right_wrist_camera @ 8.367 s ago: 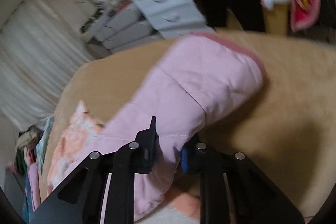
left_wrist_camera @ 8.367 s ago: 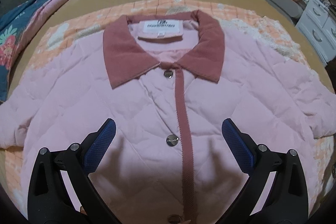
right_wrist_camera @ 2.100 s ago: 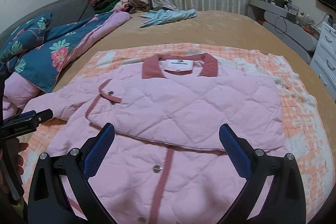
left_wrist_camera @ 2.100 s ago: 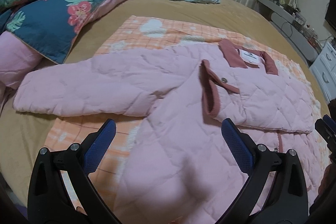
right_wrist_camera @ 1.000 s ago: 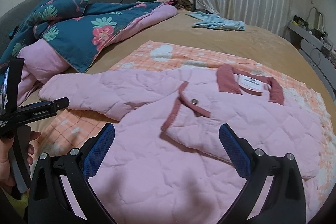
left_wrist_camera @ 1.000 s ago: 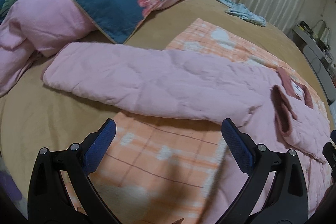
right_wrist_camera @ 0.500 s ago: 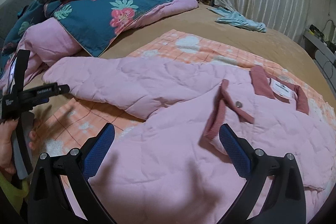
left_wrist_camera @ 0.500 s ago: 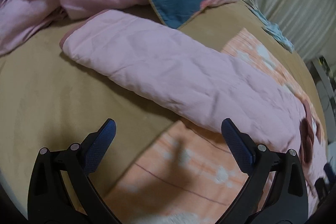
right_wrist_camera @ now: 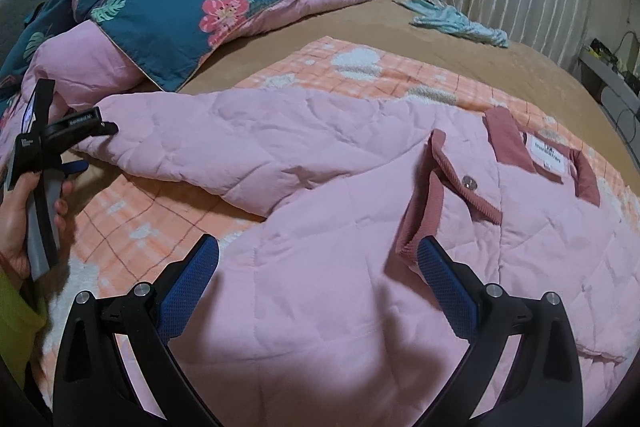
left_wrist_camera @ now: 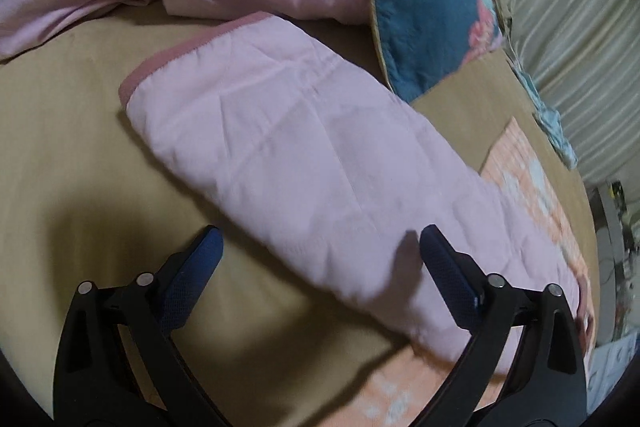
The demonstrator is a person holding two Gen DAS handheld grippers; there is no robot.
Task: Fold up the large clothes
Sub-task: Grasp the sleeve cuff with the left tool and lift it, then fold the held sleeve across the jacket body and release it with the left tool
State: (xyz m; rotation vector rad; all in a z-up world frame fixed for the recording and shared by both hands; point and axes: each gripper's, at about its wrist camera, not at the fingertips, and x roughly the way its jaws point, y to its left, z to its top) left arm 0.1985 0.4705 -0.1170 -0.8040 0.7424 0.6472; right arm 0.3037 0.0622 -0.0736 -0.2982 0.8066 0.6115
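Pink jacket (right_wrist_camera: pixel 360 227) lies front-up on an orange blanket (right_wrist_camera: pixel 168 215) on the bed (left_wrist_camera: pixel 80 147). One sleeve (right_wrist_camera: pixel 540 227) is already folded across the chest, cuff near the collar (right_wrist_camera: pixel 508 135). The other sleeve (left_wrist_camera: pixel 300 155) is not yet folded; it stretches out flat toward the quilt (right_wrist_camera: pixel 168 7). Body folds also remain, so I judge the job under halfway.

Left gripper (left_wrist_camera: pixel 318 247): fingers spread wide, straddling the near edge of the outstretched sleeve, pads not pressing it; the jaws have just been closing a little. Right gripper (right_wrist_camera: pixel 318 255): fingers released, hovering over the jacket's lower front, holding nothing.

Against the frame a second ago: the left view then took in the whole sleeve and collar from farther off; now the cuff end fills it, camera lower and rolled. The right view has shifted toward the outstretched sleeve.
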